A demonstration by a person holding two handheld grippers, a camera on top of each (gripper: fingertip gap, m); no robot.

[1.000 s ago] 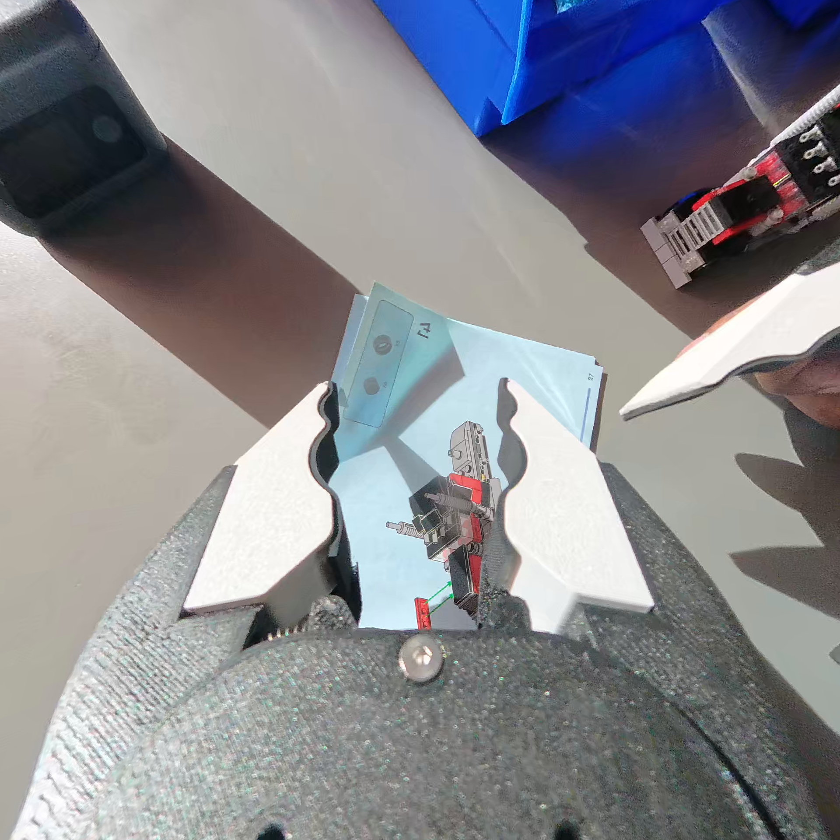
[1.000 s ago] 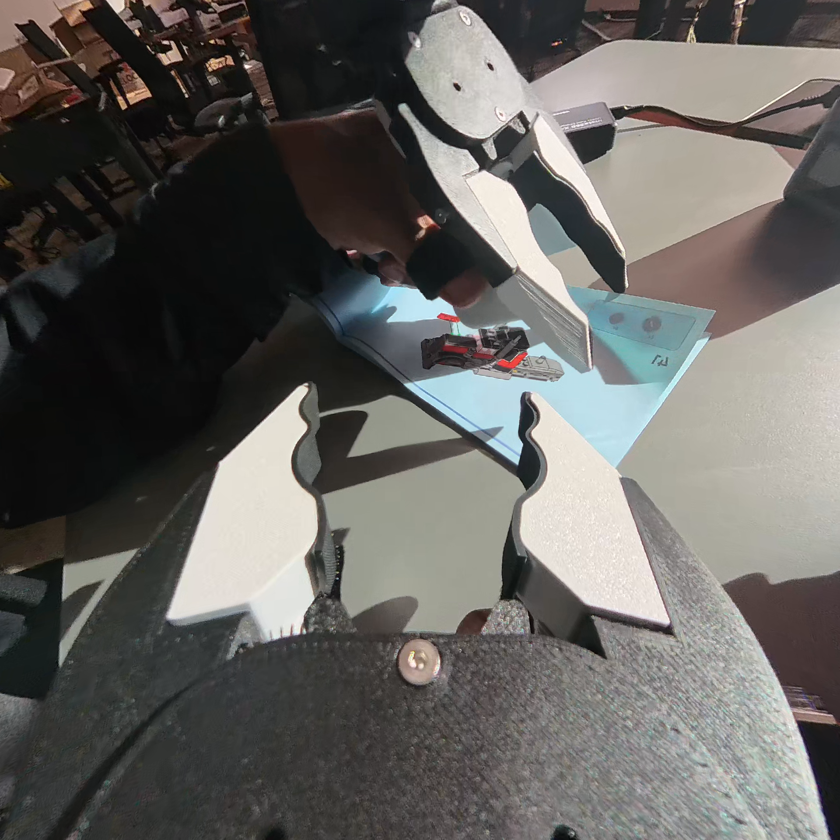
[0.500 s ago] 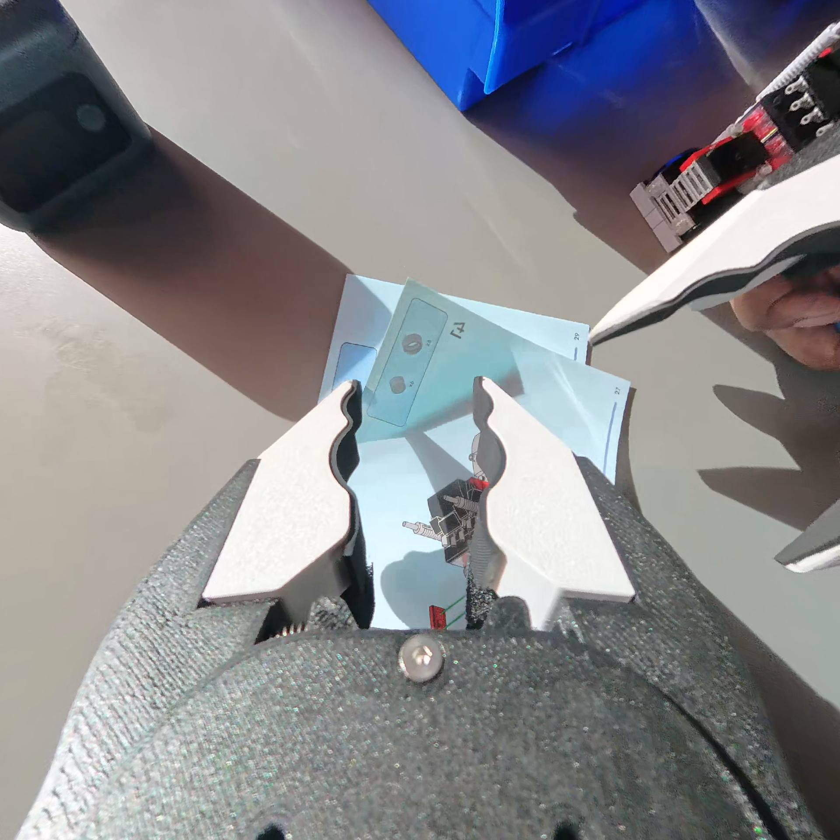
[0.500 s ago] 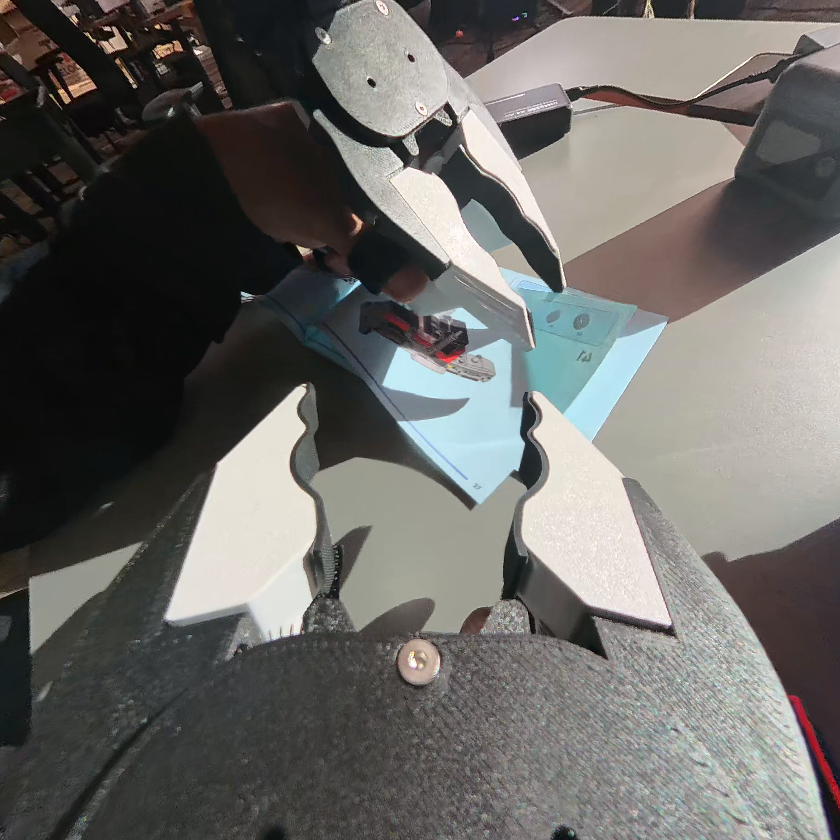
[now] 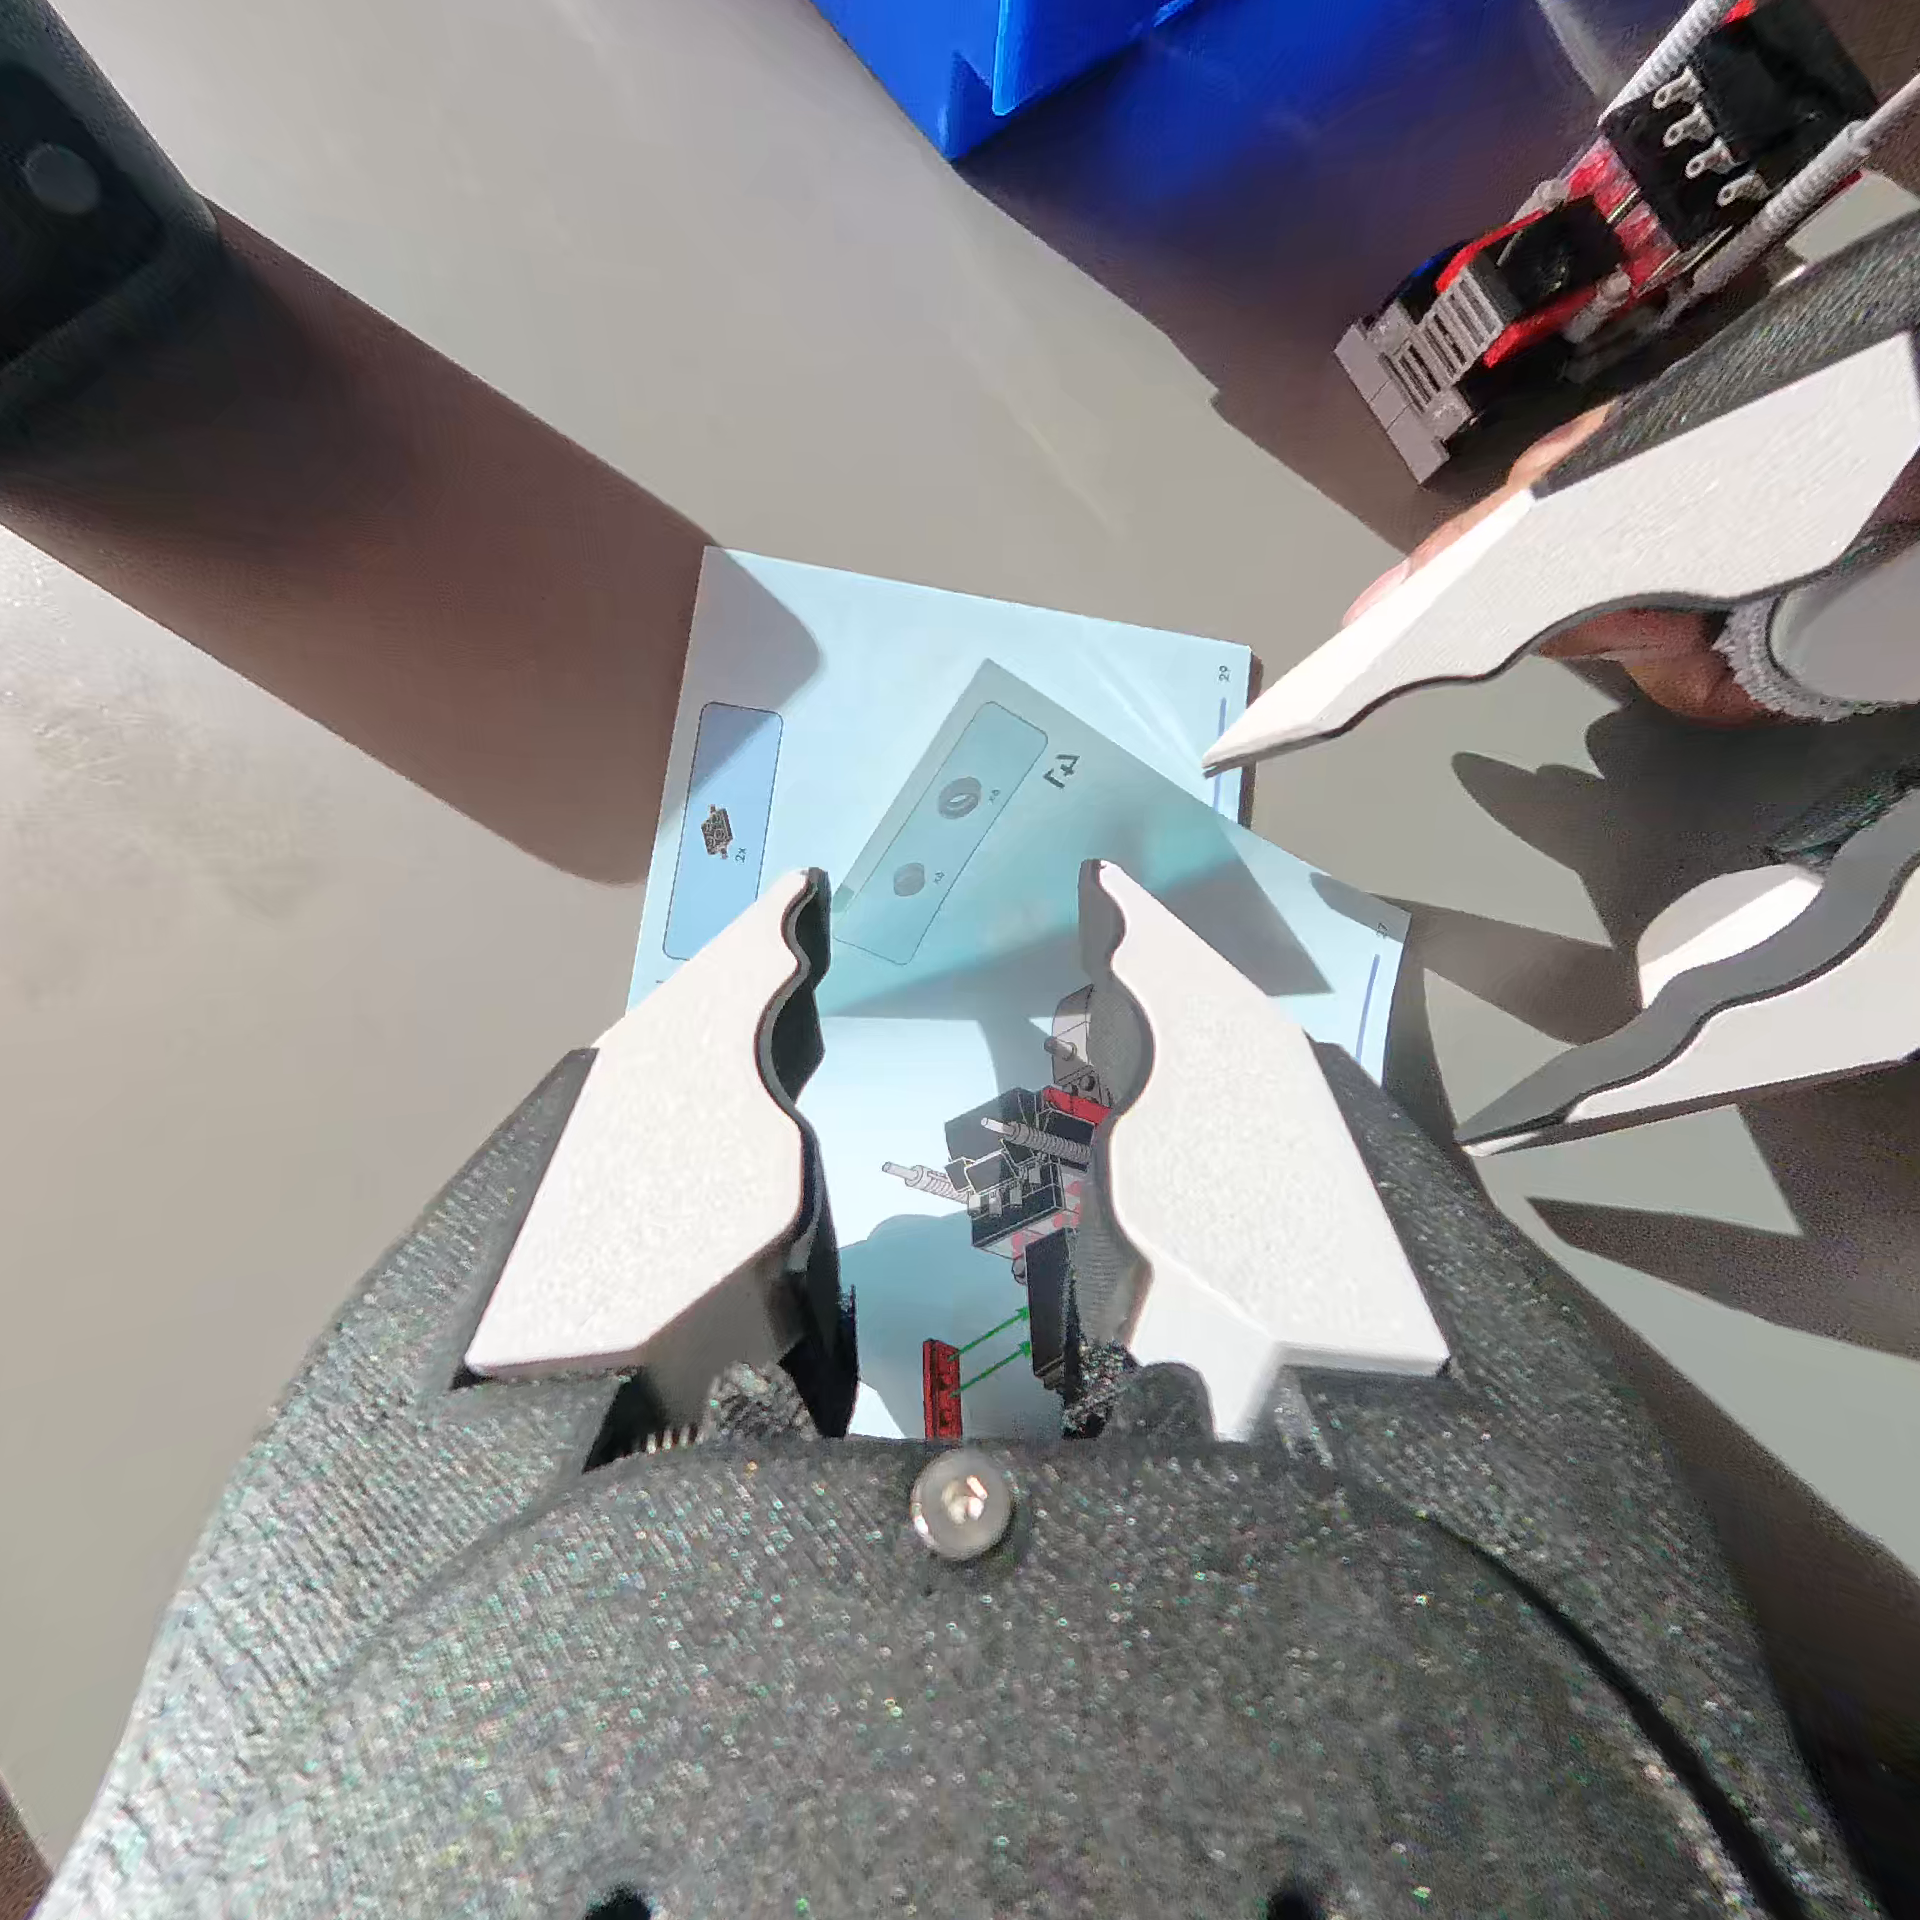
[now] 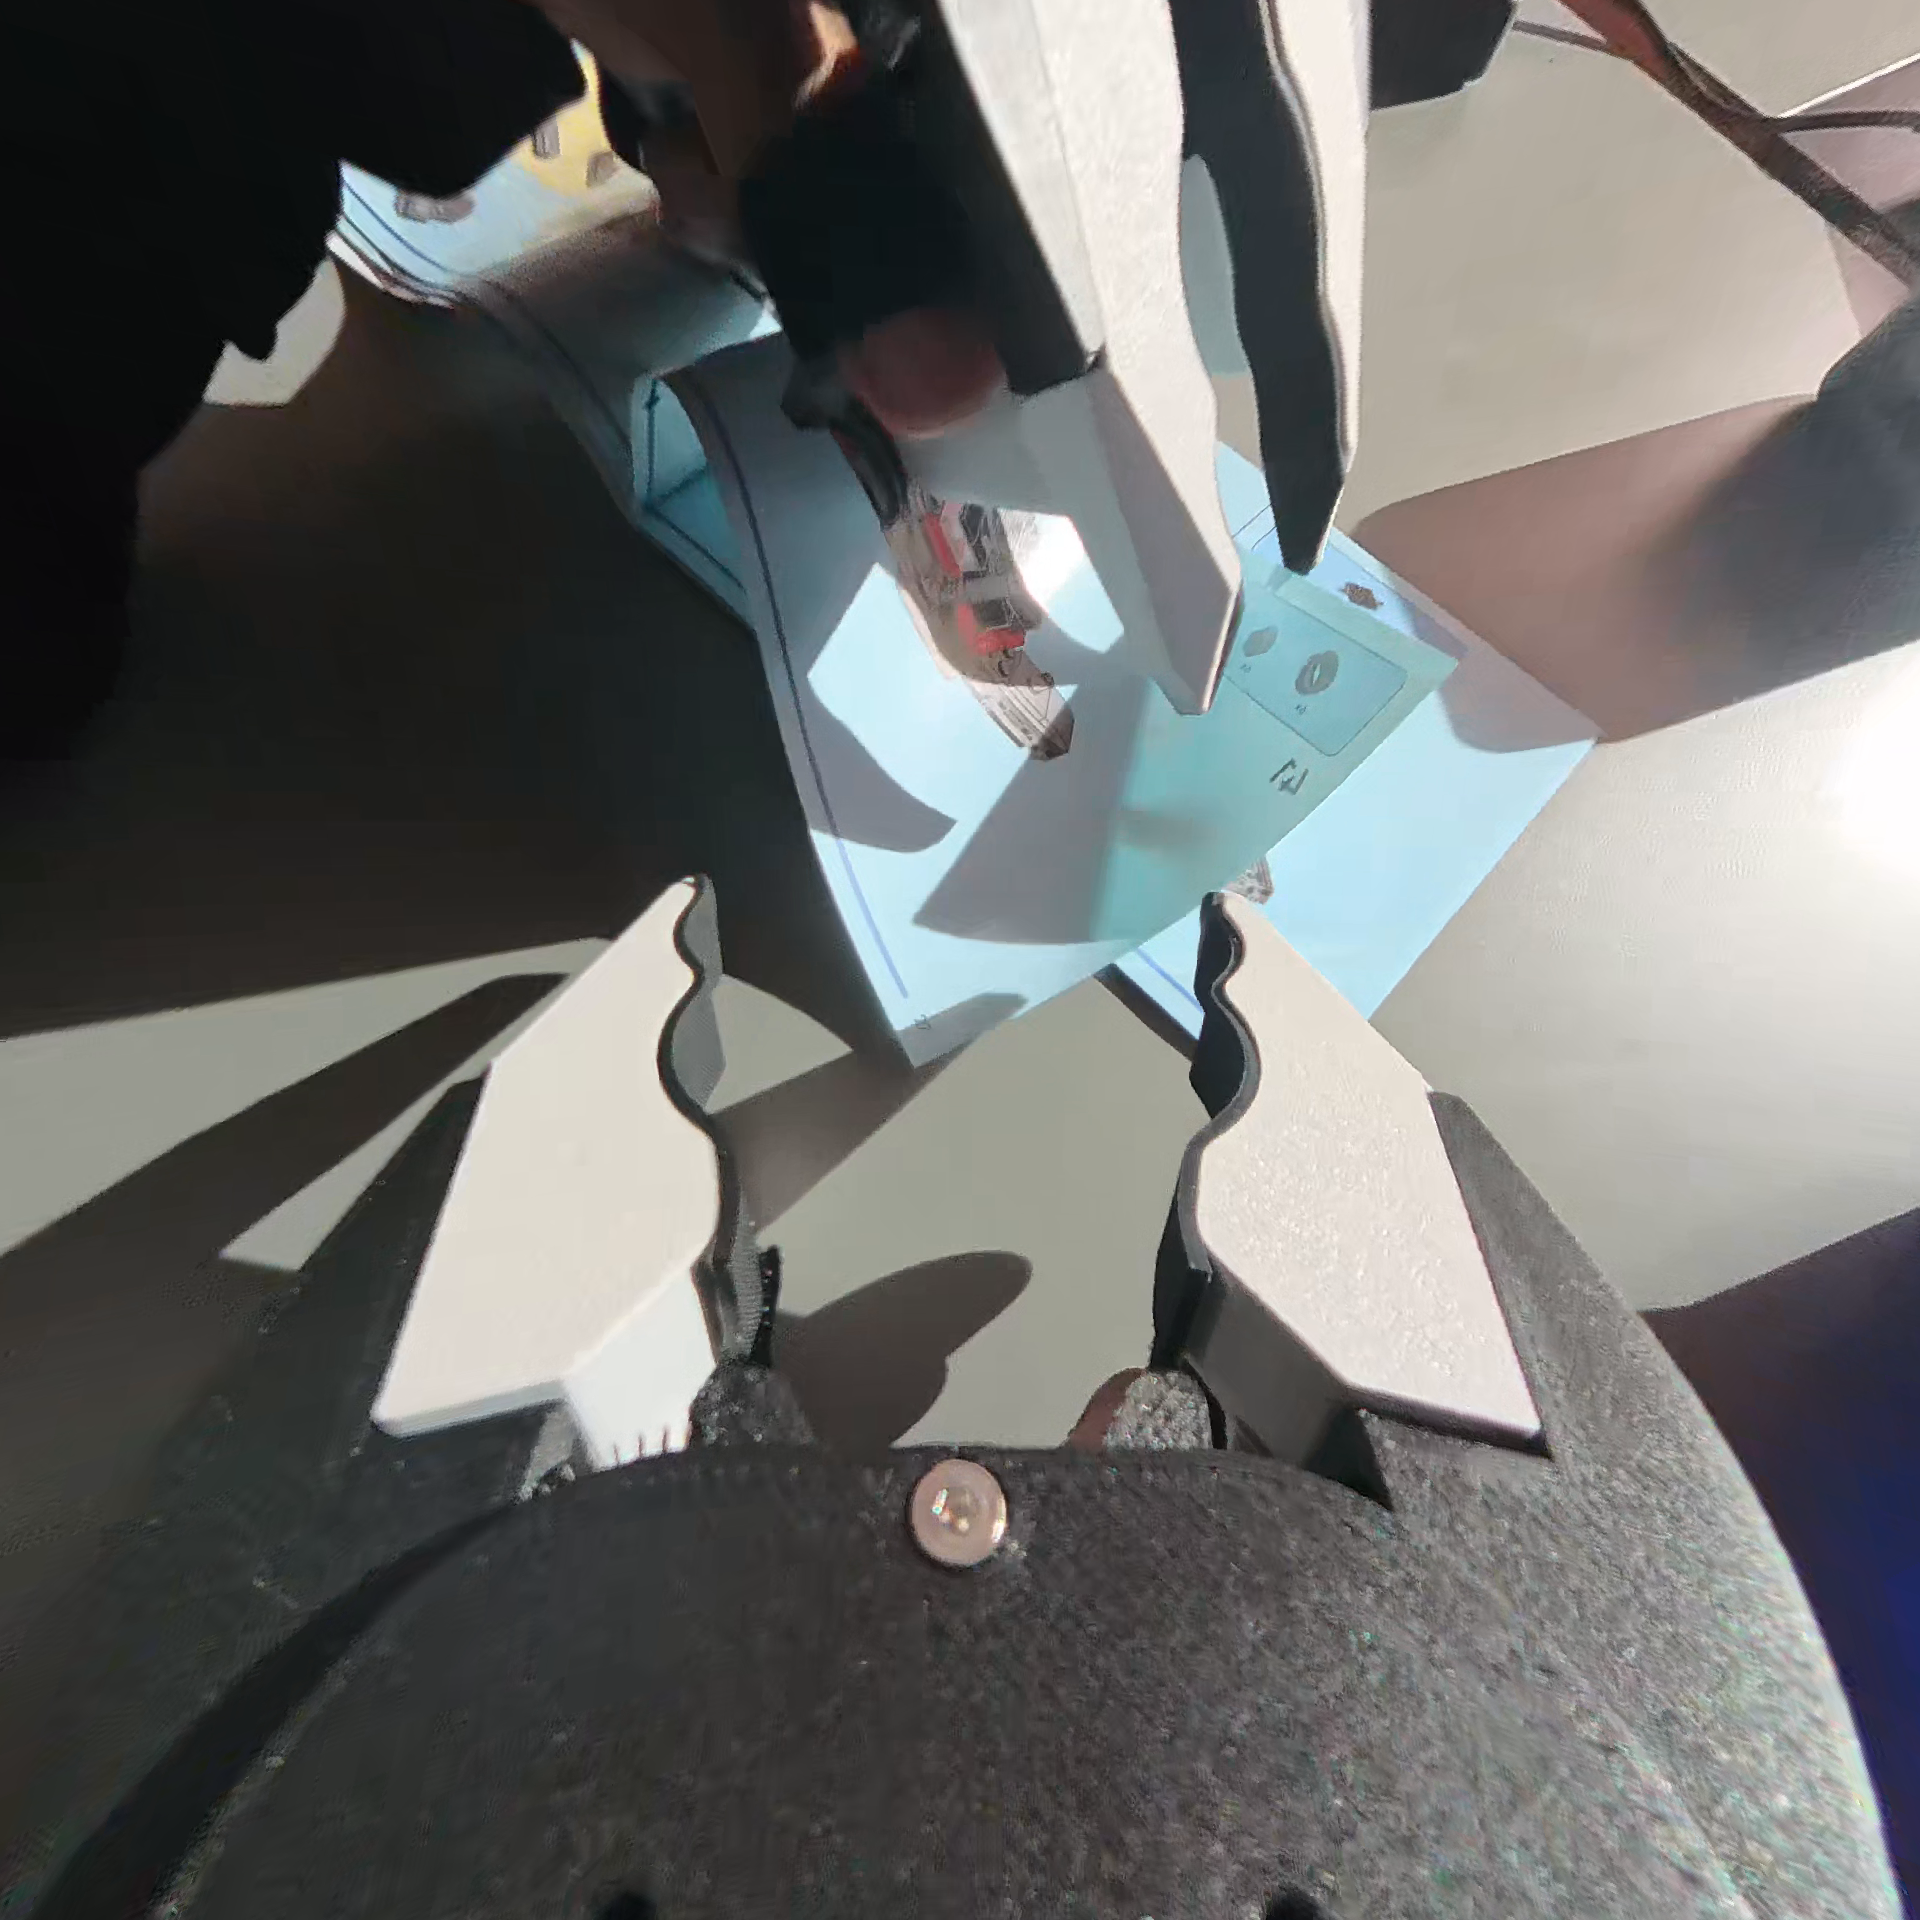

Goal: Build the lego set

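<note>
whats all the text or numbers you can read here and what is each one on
I won't quote the print, only say where it is.
Lifted page of the instruction booklet: a small number at its outer edge, a step mark beside its parts box.
Page beneath: a corner number, a tiny count in its own parts box.
Lego model: no writing visible.
</note>
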